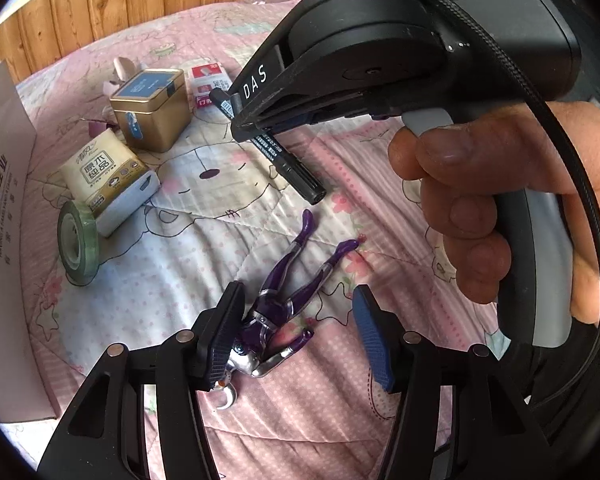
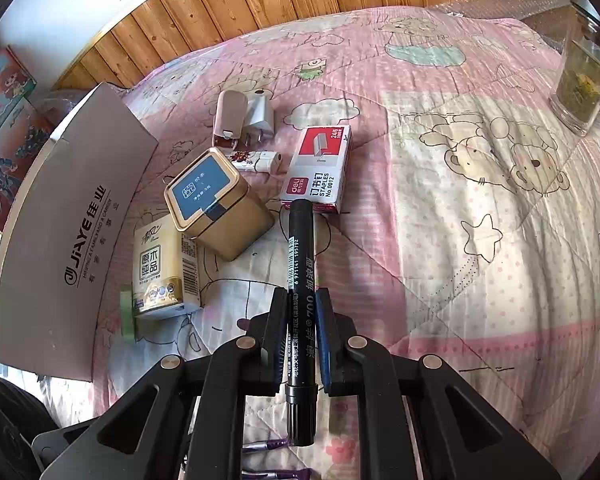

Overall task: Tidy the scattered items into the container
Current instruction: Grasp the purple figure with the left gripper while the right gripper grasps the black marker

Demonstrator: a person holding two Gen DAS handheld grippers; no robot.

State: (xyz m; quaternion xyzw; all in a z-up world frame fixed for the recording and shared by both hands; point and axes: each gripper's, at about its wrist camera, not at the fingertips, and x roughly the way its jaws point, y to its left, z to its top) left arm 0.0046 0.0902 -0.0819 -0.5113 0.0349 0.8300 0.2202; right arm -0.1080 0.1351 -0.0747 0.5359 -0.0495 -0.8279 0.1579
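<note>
In the left wrist view, the left gripper (image 1: 296, 328) hangs wide open over one purple toy figure (image 1: 284, 308) lying on the quilt (image 1: 380, 184), legs pointing away; its left pad touches the torso. In the right wrist view, the right gripper (image 2: 302, 334) is clamped on one black marker (image 2: 300, 276), lengthwise, far end toward the staples box (image 2: 320, 164). One grey box (image 2: 68, 236) stands left, contents hidden.
</note>
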